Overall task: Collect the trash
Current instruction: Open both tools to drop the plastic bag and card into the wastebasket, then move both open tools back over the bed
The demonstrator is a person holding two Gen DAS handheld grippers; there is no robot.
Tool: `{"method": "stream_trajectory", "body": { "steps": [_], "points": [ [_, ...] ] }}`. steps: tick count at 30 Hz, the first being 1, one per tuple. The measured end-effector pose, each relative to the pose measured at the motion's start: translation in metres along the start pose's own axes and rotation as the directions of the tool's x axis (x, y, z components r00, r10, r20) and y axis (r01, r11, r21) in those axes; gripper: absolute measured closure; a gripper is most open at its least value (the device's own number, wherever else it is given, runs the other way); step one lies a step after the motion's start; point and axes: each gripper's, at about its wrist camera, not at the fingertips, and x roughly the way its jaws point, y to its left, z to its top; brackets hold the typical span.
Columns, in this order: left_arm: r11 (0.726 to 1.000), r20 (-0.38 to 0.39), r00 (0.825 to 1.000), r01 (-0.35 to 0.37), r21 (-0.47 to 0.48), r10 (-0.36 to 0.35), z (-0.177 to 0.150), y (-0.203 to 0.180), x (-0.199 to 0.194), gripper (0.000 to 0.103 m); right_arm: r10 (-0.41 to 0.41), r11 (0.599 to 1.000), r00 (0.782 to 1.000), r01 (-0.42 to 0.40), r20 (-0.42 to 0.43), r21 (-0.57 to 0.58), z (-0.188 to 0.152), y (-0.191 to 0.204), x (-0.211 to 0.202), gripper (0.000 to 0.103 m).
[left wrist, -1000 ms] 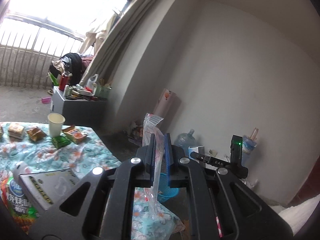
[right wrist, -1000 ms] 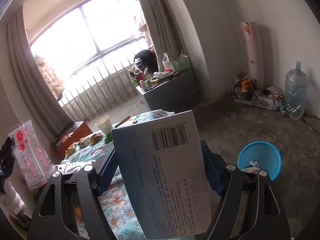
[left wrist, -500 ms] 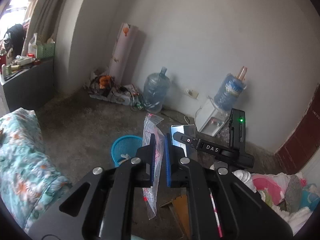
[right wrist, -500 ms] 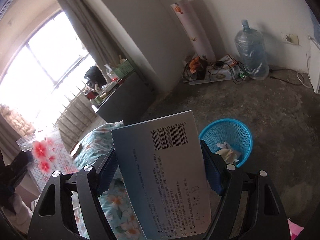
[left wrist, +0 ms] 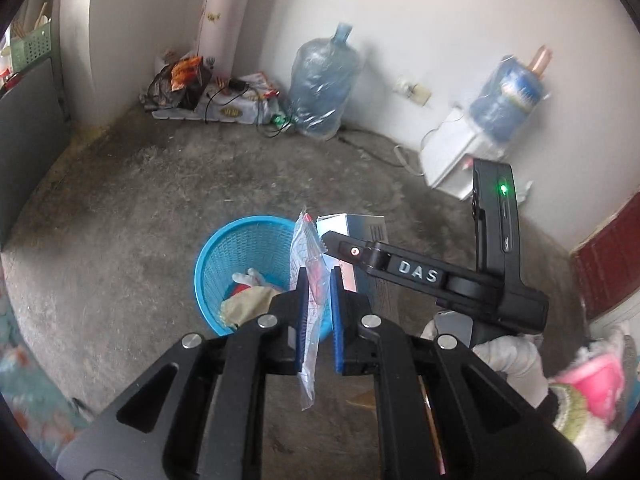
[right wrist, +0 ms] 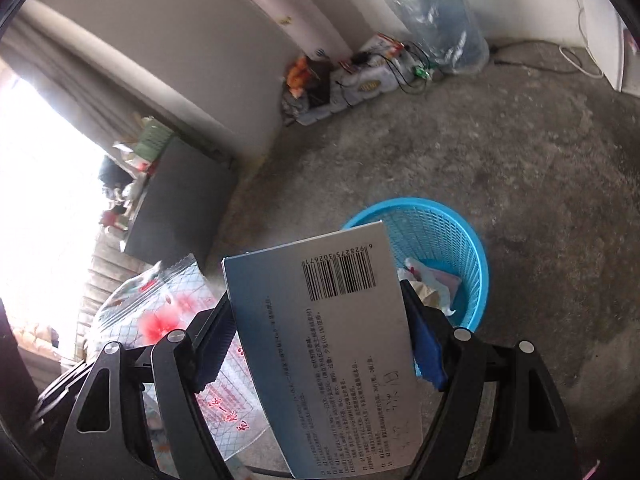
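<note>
A: Item one?
B: Left gripper (left wrist: 318,312), jaws parted slightly around a clear plastic wrapper (left wrist: 308,280), which hangs against one pad; blue wastebasket (left wrist: 248,272) at its 11 o'clock.
A: Item two?
B: Right gripper (right wrist: 320,340), clenched on a barcoded carton (right wrist: 328,336); basket at 1 o'clock.
A: Handling?
B: Centre each over the rim, release low; the wrapper will likely drift.
</note>
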Motion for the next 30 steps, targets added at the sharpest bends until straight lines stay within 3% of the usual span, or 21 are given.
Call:
{"method": "stream_trajectory", "body": {
  "steps": [3, 7, 10, 14, 22, 30],
  "points": [
    [0.997, -0.041, 0.996, -0.078, -0.013, 0.078, 0.004, 0.008, 0.039, 0.047, -0.093, 0.995, 0.994, 0.094, -0.052, 0.027, 0.009, -0.024, 0.042, 0.020],
    [0.991, -0.041, 0.992, -0.118, -0.059, 0.116, 0.004, 0.021, 0.058, 0.047, -0.162, 0.984, 0.985, 0.166, -0.064, 0.068, 0.004, -0.047, 0.064, 0.020],
    [0.990, -0.028, 0.995, -0.102, -0.095, 0.099, 0.000, 0.024, 0.048, 0.045, -0.148, 0.985, 0.988, 0.151, -0.037, 0.085, -0.005, -0.053, 0.056, 0.020],
    [0.992, 0.022, 0.994, -0.102, -0.072, 0.103, -0.002, 0.017, 0.022, 0.044, -0.134, 0.987, 0.991, 0.132, 0.022, 0.089, -0.029, -0.048, 0.031, 0.020],
    [0.995, 0.165, 0.982, -0.090, -0.044, 0.096, -0.009, -0.023, -0.078, 0.037, -0.119, 0.991, 0.988, 0.111, 0.096, 0.080, -0.085, -0.014, -0.020, 0.020],
    [0.996, 0.324, 0.943, -0.060, -0.062, 0.077, -0.047, -0.063, -0.208, 0.027, -0.039, 0.997, 0.976, 0.053, 0.215, -0.061, -0.138, 0.054, -0.120, 0.020]
  ]
}}
